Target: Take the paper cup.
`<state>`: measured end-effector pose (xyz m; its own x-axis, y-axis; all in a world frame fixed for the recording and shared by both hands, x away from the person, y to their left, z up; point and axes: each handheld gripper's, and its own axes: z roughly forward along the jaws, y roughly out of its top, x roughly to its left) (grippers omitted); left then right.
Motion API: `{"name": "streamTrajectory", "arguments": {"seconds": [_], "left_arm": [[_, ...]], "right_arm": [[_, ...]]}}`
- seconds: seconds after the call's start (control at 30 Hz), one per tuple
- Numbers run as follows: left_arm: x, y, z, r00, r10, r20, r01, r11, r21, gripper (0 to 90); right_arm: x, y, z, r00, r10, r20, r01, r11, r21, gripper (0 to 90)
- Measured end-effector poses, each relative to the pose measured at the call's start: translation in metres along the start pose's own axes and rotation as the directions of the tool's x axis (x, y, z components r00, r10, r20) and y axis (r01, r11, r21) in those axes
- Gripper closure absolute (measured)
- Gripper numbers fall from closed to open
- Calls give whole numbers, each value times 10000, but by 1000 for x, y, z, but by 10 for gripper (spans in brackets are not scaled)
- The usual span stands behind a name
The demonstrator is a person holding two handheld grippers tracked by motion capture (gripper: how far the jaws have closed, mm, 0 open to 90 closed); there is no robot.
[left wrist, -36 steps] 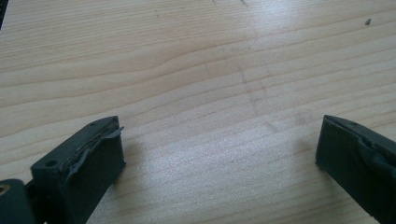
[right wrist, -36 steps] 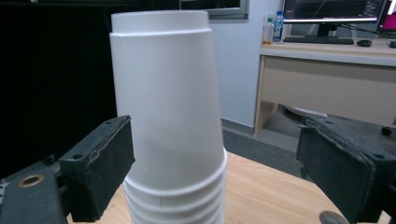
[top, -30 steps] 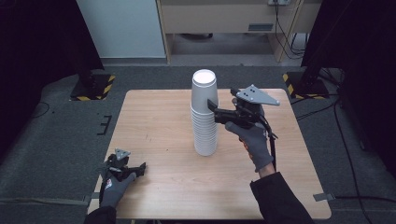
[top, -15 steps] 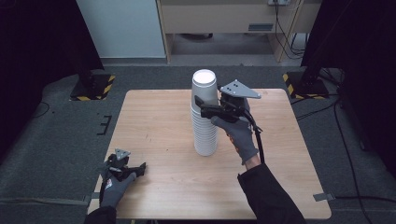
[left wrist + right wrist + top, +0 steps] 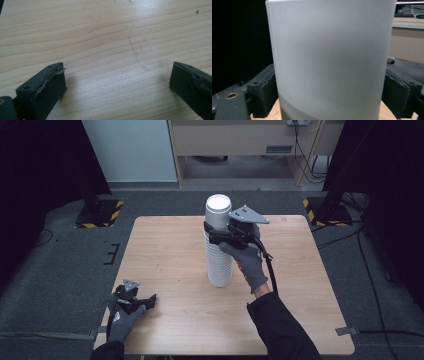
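Note:
A tall stack of white paper cups (image 5: 219,255) stands upright in the middle of the wooden table (image 5: 160,245). My right gripper (image 5: 212,232) is held level at the upper part of the stack, open, with one jaw on each side of the top cup (image 5: 332,55). In the right gripper view the pads (image 5: 265,92) sit right beside the cup wall, spread to their full width. My left gripper (image 5: 149,299) rests on the table near the front left corner, open, with bare wood between its jaws (image 5: 117,80).
Dark carpet surrounds the table. A pale cabinet (image 5: 130,150) and a desk with cables (image 5: 240,145) stand behind it. Black stands with yellow-black striped feet (image 5: 97,215) flank the far corners. Bare wood lies left and right of the stack.
My right gripper has moved left and forward onto the stack, so its jaws now straddle the top cup. The left gripper has stayed put.

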<state>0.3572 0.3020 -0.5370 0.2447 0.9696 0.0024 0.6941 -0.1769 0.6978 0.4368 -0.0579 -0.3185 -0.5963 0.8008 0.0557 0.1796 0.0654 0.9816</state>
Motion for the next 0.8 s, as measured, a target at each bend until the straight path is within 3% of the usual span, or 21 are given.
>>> {"name": "streamTrajectory", "arguments": {"seconds": [0.2,0.3,0.63,0.8], "left_arm": [[0,0,0,10000,-2,-1,2,10000,-1,0],[0,0,0,10000,-4,2,4,10000,-1,0],[0,0,0,10000,-6,3,6,10000,5,0],[0,0,0,10000,-7,0,7,10000,1,0]], "right_arm": [[0,4,-1,9999,-146,-29,146,9998,109,154],[-1,10,-3,9998,133,-157,-138,9994,-320,156],[-2,25,-7,9999,75,-93,-81,9975,-701,159],[-5,34,-11,9995,260,-204,-279,9946,-999,159]]}}
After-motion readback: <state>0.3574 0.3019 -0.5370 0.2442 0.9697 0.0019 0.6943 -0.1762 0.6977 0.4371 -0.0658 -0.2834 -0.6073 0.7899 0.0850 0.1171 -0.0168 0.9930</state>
